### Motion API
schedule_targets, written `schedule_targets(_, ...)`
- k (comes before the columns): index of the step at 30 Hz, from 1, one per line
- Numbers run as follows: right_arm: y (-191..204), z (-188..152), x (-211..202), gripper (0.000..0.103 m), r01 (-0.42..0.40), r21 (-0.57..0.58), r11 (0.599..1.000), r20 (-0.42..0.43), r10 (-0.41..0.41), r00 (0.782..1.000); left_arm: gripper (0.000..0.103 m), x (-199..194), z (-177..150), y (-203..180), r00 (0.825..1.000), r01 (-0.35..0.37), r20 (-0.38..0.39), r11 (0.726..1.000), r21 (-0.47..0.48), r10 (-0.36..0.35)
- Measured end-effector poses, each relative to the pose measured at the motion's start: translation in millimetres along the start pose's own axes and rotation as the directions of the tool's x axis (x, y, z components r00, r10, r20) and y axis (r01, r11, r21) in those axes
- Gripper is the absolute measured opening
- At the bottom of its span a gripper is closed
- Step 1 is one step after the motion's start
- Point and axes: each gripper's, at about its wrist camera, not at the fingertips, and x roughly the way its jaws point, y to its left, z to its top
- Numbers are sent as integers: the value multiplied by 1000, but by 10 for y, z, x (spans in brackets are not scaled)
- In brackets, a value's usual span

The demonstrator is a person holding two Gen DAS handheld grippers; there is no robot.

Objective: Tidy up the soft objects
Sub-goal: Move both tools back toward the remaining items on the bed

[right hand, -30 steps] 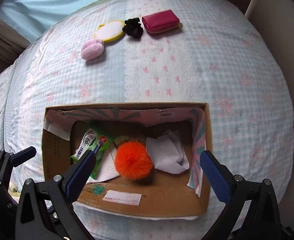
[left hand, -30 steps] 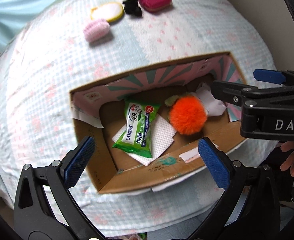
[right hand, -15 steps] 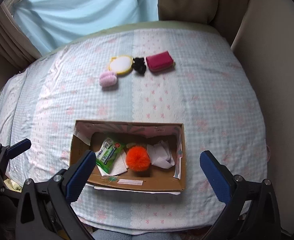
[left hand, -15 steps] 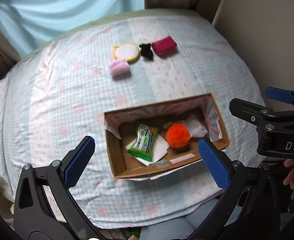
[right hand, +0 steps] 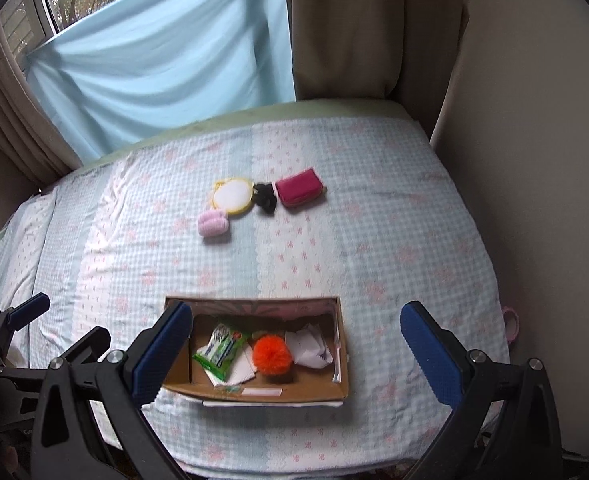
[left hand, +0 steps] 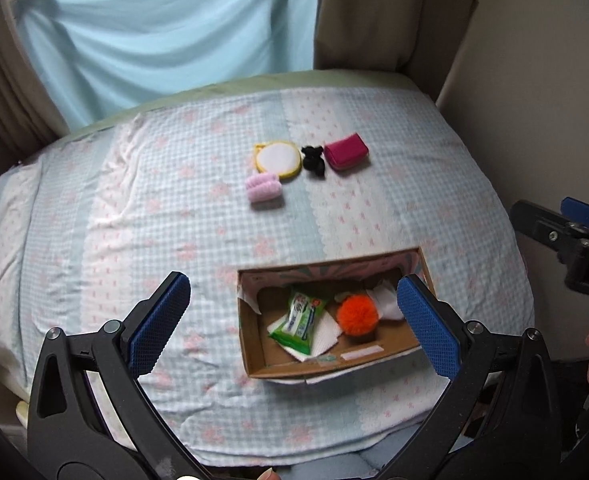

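Having risen well above the cardboard box [right hand: 254, 394] since before, both claws, left claw [left hand: 294, 322] and right claw [right hand: 296, 350], released, empty.

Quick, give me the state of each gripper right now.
Left gripper: open, holding nothing, above the bed near the cardboard box.
Right gripper: open, holding nothing, above the same box.
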Motion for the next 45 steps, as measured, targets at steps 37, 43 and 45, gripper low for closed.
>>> schedule_targets(37, -273, 1571, 3845, 103, -198, -400, 895, -116, 165, 979, 103, 3786, 1280, 690, 977, -91, -215, 931, -355, 14)
schedule_targets(43, -256, 1528, 4401, 103, -215, -349, 912, -173, 163, 971, 103, 4257, 1223, 701, 963, -117, -270, 933, -340, 23)
schedule_targets(45, -227, 1511, 4539, 103, -204, -355, 912, -183, 146, 972, 103, 4380, 1196, 703, 958, -125, -286, 933, -336, 25)
